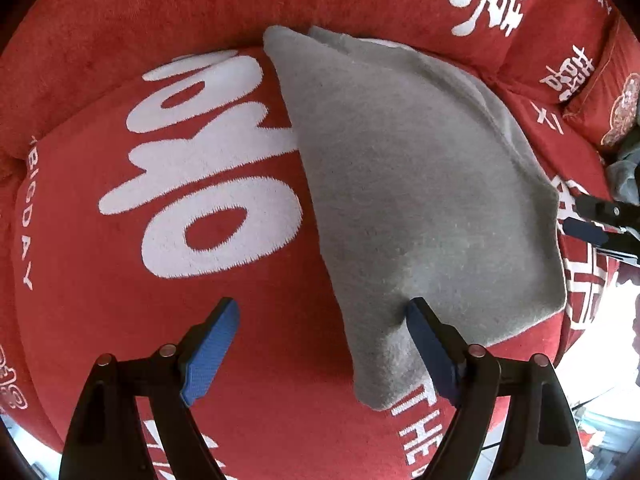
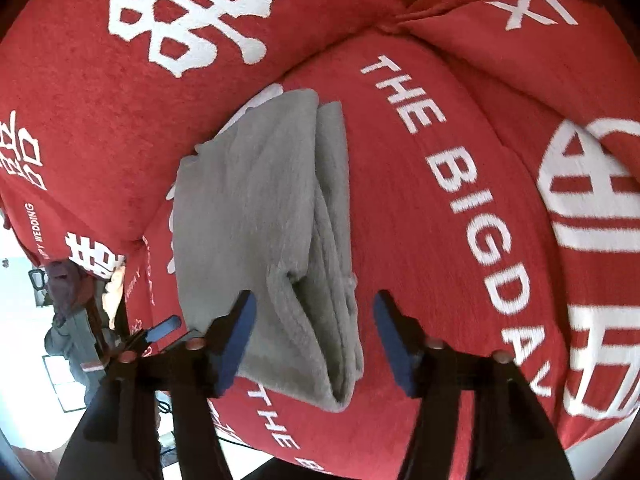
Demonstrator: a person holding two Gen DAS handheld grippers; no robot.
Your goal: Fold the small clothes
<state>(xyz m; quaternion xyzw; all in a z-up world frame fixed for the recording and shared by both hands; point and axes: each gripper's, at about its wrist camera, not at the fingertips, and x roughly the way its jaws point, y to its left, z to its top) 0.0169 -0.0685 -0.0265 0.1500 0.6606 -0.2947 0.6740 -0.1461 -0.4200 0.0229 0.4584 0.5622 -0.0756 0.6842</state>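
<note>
A folded grey garment (image 1: 400, 180) lies on the red sofa seat (image 1: 120, 320). My left gripper (image 1: 323, 305) stands open over the garment's near left corner. Its right fingertip (image 1: 418, 308) rests on the cloth and its left one hangs over bare cushion. In the right wrist view the garment (image 2: 260, 208) shows its stacked folded edges along the right side. My right gripper (image 2: 315, 297) is open astride that near end, and the pads do not squeeze it. Each gripper shows in the other's view, the right gripper (image 1: 592, 224) and the left gripper (image 2: 160, 328).
The seat cushion (image 2: 400, 240) carries large white lettering. Red back cushions (image 1: 160, 20) rise behind the garment, with more of them at the far right (image 1: 560, 60). The sofa's front edge drops to a pale floor (image 2: 60, 380) near the left gripper.
</note>
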